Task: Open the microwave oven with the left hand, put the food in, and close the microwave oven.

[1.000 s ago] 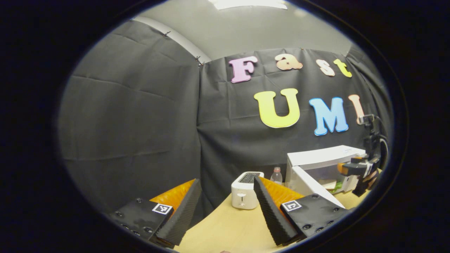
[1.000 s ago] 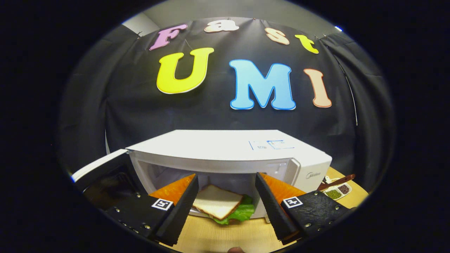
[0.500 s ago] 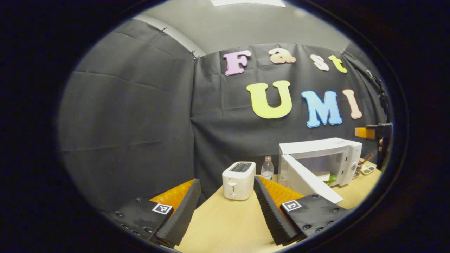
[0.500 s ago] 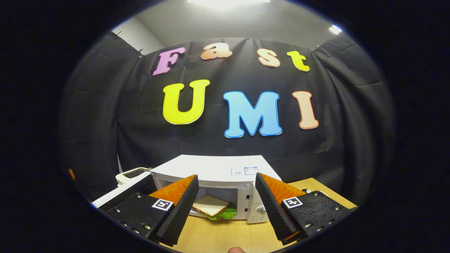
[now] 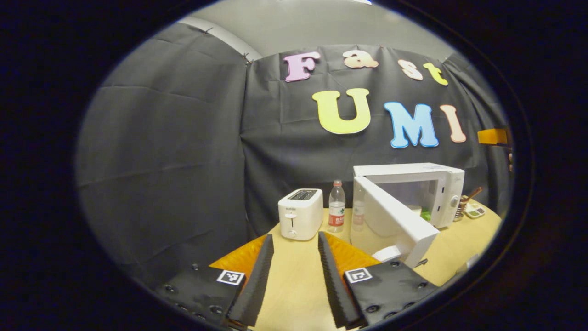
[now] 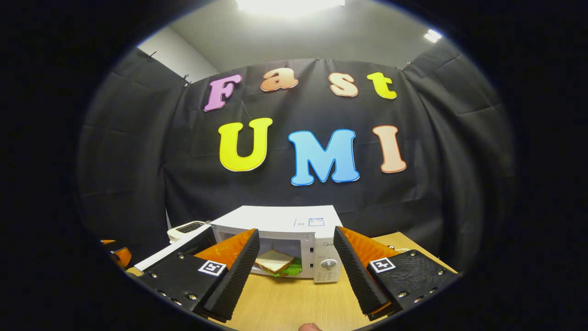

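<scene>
In the right gripper view, the right gripper (image 6: 296, 269) is held above the wooden table (image 6: 294, 303), back from the microwave (image 6: 280, 220), with its fingers spread wide and nothing between them. The white microwave is seen straight ahead, its door (image 6: 170, 250) swung open to the left behind the near finger. The sandwich (image 6: 275, 264), white bread over green lettuce, is seen inside the cavity, lying on the cavity floor. A control knob (image 6: 328, 264) is seen on the panel at the right of the opening. The top of a white toaster (image 6: 186, 228) is glimpsed past the door at the left. In the left gripper view, the left gripper (image 5: 294, 276) is held low over the table (image 5: 294, 294), well apart from the microwave (image 5: 413, 184), fingers parted with a gap of bare table between them, nothing gripped. The microwave door (image 5: 395, 218) is seen standing open, its edge toward the camera, and a bit of green from the food (image 5: 425, 214) is visible in the cavity. The toaster (image 5: 301, 214) and a clear water bottle (image 5: 336, 207) are placed side by side to the left of the microwave, near the back wall. A small tray with a dark-handled utensil (image 5: 473, 209) is seen on the table to the right of the microwave; its contents cannot be told. A part of the other gripper (image 5: 494, 136) is visible at the far right edge, above the microwave's level.
</scene>
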Demonstrator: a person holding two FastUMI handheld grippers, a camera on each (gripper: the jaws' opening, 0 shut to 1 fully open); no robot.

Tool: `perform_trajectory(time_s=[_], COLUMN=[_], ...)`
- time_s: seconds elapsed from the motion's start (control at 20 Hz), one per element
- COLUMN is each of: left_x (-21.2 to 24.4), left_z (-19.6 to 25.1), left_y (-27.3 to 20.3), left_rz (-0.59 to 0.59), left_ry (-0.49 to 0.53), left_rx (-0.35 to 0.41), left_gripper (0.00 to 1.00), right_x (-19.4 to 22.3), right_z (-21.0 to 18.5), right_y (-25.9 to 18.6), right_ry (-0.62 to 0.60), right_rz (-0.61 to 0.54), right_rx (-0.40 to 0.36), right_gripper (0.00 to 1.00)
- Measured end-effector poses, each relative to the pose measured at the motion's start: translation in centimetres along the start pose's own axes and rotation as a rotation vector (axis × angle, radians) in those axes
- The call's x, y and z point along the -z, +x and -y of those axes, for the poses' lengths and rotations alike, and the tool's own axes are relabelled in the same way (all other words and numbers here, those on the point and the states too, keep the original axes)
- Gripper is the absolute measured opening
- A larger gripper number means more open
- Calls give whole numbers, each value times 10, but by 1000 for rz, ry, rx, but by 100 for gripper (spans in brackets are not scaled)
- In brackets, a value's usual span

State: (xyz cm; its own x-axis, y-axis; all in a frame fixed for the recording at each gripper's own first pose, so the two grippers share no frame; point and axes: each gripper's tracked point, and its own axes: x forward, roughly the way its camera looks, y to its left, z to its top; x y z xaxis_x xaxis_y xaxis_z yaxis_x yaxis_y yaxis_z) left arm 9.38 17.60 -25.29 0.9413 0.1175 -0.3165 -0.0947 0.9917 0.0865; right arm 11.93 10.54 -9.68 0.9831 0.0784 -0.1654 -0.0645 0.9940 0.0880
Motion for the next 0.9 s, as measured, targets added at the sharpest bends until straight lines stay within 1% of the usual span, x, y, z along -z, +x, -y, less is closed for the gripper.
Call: perform_trajectory(time_s=[0.1, 0.25, 0.3, 0.35, 0.4, 0.55, 0.8, 0.9], left_x=[9, 27, 28, 31, 30, 40, 36, 32], left_z=[7, 21, 25, 31, 30, 43, 63, 69], left_y=[-6, -10, -5, -9, -13, -11, -7, -3], left_rz=[-21, -57, -58, -60, -61, -77, -79, -73], left_ry=[-3, -18, -18, -13, -3, 5, 19, 22], left_rx=[22, 64, 64, 62, 67, 98, 146, 150], left_gripper=[53, 19, 18, 10, 7, 7, 7, 7], right_x=[-4, -5, -4, -3, -2, 1, 2, 0], right_z=[0, 2, 3, 4, 5, 6, 9, 11], right_y=[-9, -19, -22, -24, -27, -34, -42, -43], right_ry=[-4, -14, -13, -11, -8, -9, -29, -30], right_rz=[5, 7, 8, 5, 2, -6, -7, -5], right_rx=[-7, -11, -11, -10, -9, -6, -2, 6], right_gripper=[98, 98, 98, 97, 97, 98, 97, 98])
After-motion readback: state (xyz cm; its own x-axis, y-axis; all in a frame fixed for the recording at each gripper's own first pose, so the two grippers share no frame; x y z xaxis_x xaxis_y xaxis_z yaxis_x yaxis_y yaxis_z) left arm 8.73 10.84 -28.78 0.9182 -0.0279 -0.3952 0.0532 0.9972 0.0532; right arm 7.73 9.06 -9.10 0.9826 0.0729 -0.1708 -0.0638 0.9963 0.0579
